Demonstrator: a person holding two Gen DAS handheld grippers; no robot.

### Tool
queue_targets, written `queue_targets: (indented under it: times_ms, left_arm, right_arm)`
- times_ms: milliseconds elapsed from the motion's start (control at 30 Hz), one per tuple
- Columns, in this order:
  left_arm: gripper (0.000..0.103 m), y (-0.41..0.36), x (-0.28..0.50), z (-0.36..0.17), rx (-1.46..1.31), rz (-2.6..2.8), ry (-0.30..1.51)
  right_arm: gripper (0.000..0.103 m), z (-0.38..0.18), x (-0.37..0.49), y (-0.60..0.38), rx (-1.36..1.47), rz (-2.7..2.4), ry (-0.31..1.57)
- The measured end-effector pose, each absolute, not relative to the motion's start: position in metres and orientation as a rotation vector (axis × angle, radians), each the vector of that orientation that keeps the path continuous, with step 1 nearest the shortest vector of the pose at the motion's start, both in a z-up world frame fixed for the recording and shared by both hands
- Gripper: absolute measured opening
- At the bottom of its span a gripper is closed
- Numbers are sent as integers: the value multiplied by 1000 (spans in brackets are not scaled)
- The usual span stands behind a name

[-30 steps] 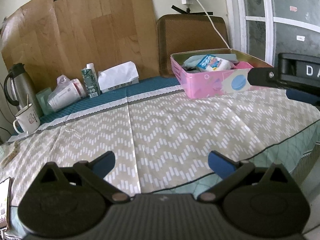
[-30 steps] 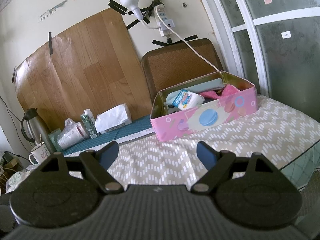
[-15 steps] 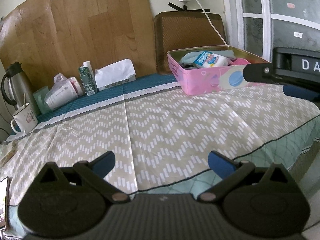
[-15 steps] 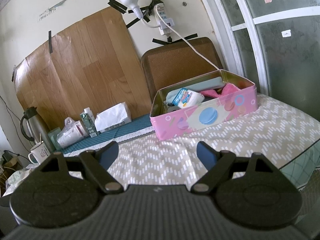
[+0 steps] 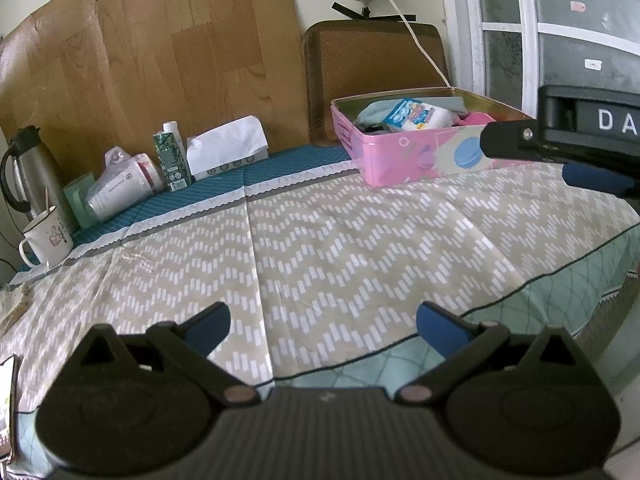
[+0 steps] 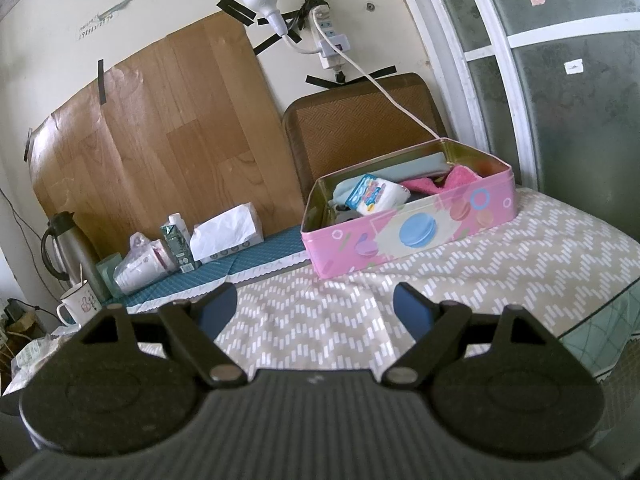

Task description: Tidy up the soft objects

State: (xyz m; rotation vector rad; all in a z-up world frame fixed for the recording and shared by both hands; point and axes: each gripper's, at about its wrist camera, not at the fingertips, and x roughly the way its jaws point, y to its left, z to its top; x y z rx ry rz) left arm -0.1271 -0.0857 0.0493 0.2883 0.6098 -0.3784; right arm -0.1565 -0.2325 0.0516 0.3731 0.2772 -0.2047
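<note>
**Both grippers empty, pink tin already holding the soft goods**

Over the near table edge, left gripper [image 5: 322,322] hangs with fingers spread wide, nothing between them. Right gripper [image 6: 315,306] likewise spread and empty, aimed at the pink tin [image 6: 412,232], well short of it.

Tin sits at the far right of the tablecloth [image 5: 340,248]. Inside: a pink cloth [image 6: 444,182], a grey-blue folded piece [image 6: 408,166], a printed white packet [image 6: 374,196] on top. No loose soft item shows on the cloth.

Judgement: either sorting is about finished, or unpacking has not begun. Next move probably calls for the right gripper to reach into the tin, clearing the near wall.

Clutter (tissue box [image 5: 226,148], mug [image 5: 46,236]) lies well apart.
</note>
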Motion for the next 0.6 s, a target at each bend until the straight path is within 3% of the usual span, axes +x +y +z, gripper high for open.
queue_targets:
  times_ms: [600]
  left_arm:
    - [103, -90, -113, 37, 296, -396, 666]
  right_arm:
    - [88, 41, -146, -237, 384, -207, 313]
